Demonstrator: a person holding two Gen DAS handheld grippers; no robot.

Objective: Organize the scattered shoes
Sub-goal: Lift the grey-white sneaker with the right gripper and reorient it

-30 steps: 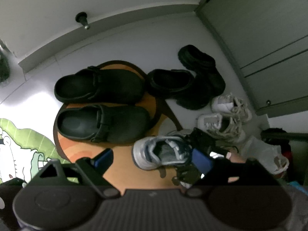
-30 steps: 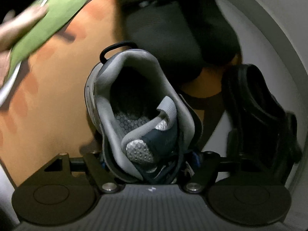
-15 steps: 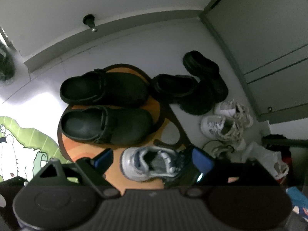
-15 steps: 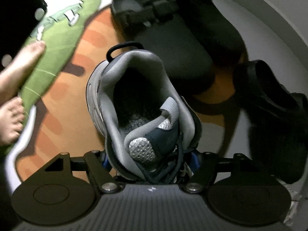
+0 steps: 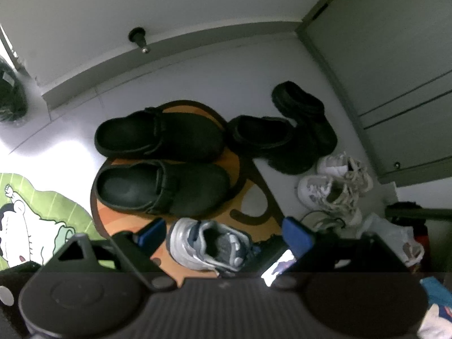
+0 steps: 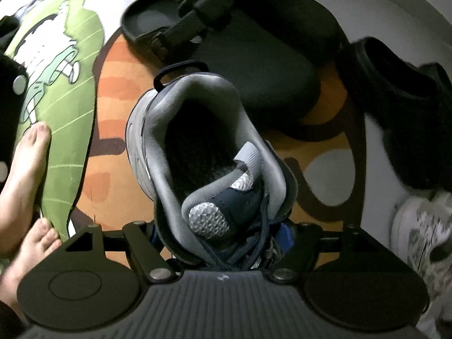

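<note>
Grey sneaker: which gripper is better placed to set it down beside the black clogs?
Right. The right gripper already straddles the grey sneaker at the laces, jaws opening around it, next to the black clogs. The left gripper is open and holds nothing.

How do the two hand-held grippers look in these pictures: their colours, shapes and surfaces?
The left gripper and the right gripper look the same: a matte black body with a ribbed dark grey centre panel, a round disc moulded on each side, triangular cut-outs in the black arms and silver pivot screws. The fingers carry blue pads. No cables, markings or sleeves are visible.
</note>
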